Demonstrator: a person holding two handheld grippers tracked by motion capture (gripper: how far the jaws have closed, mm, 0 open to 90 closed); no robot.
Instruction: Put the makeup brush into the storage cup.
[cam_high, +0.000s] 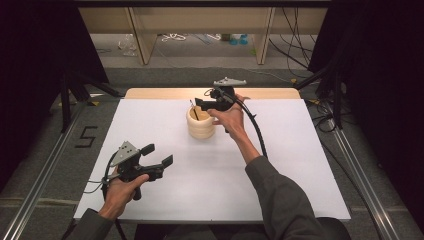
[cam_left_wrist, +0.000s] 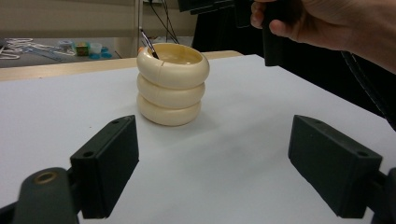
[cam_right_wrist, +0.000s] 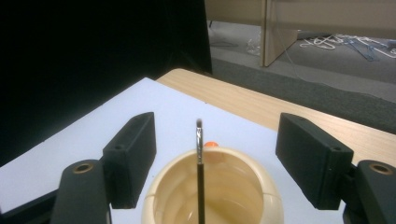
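The desk (cam_high: 300, 180) under its white sheet is the biggest thing before me, one of it, and on it, toward the far middle, stands one cream holder (cam_high: 200, 123) shaped like three stacked rings. I carry two claws. My right claw (cam_high: 200, 104) hangs just over the holder's mouth with its jaws wide apart and nothing pressed between them; in the right gripper view they stand either side of one thin dark brush (cam_right_wrist: 200, 172), which rises upright out of the holder and leans against its rim, its metal ferrule and tip uppermost. A small orange bit (cam_right_wrist: 210, 144) peeks over the far rim; I cannot tell what it is. My left claw (cam_high: 159, 155) rests low near the near left part of the desk, jaws spread and empty, pointed toward the holder (cam_left_wrist: 172, 84) and well apart from it. I judge that the step in hand is the release: the brush sits in the holder and my right claw has let it go. The next move, as I read it, calls for lifting the right claw straight up and away so that neither jaw catches the brush tip or tips the holder. Count: one desk, one holder, two claws, one brush.
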